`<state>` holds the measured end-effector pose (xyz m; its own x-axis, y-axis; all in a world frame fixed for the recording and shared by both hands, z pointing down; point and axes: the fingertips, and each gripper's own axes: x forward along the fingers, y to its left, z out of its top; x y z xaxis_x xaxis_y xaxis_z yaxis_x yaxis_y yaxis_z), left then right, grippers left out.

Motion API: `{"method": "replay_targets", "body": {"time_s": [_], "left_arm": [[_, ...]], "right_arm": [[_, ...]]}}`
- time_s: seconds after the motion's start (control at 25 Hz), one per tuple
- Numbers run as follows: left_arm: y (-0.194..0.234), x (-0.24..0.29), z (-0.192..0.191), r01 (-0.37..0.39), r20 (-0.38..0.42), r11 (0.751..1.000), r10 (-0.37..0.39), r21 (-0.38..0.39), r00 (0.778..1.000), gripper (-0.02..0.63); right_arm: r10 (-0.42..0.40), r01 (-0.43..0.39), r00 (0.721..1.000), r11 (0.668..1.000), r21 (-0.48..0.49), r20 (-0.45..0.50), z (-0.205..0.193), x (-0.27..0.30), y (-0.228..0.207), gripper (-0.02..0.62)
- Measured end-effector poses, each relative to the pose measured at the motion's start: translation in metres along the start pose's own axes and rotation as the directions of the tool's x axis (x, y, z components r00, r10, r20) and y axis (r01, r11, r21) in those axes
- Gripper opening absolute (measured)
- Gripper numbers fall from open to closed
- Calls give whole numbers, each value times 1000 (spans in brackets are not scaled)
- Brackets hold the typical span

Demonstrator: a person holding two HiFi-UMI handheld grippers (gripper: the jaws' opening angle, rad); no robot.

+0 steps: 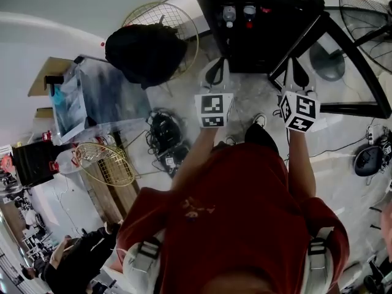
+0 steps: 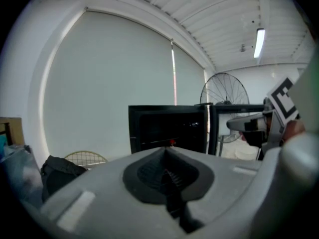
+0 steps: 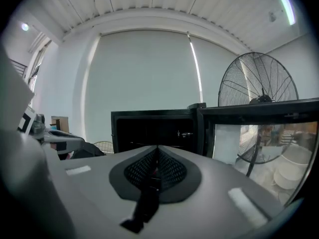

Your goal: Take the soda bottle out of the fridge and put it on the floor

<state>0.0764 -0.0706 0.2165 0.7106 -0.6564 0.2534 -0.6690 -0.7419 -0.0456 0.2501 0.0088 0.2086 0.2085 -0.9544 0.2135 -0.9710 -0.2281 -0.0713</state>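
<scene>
While both arms reach forward toward the open fridge [image 1: 260, 38], the left tool [image 1: 217, 72] is clenched, its ribbed pads [image 2: 149, 174] pressed together with nothing between them; the right tool [image 1: 296, 72] is clenched too, its pads [image 3: 137, 171] meeting on nothing. The two tools lie side by side, apart from each other, each with its marker cube [image 1: 214, 110] toward the person; both stop short of the fridge's mouth and touch nothing. Inside the black fridge, two small pale-capped bottles [image 1: 229, 14] stand next to each other on a shelf, with a spot of red just beside them; which one is the soda bottle cannot be told. The fridge's glass door [image 1: 358, 66] is swung wide to the right; past it stands a large fan [image 1: 367, 5]. Left of the fridge a black bag [image 1: 147, 54] rests against a round wire guard [image 1: 177, 23] on the pale floor [image 1: 245, 106]; a shoe [image 1: 261, 133] shows below the right tool, above the person's red shirt [image 1: 233, 213].
</scene>
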Motion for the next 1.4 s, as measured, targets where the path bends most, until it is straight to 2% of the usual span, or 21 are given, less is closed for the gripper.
{"method": "replay_targets", "body": {"time_s": [0.12,0.28,0.44,0.64,0.96,1.2,1.4], "left_arm": [[-13,33,12,-9,0,1000,9,-7,1000,0],[-21,64,15,-3,-6,999,3,32,1000,0],[-12,69,9,14,-9,999,-14,36,1000,0],[-1,73,0,66,-17,997,-65,49,998,0],[2,76,-16,84,-13,995,-84,57,996,0],[10,90,-48,70,-14,996,-69,58,998,0],[19,101,-101,72,-34,995,-70,74,997,0]], "right_arm": [[24,-24,1000,1000,8,-3,5,20,-24,0],[43,-43,999,999,25,-19,-4,41,-37,0],[31,-30,999,999,33,-41,-15,51,-29,0],[-26,29,998,999,41,-57,-23,53,-21,0],[-41,43,997,998,35,-71,-46,55,-10,0],[-24,26,997,999,23,-75,-73,72,-5,0],[-21,23,996,1000,20,-83,-115,85,0,0]]}}
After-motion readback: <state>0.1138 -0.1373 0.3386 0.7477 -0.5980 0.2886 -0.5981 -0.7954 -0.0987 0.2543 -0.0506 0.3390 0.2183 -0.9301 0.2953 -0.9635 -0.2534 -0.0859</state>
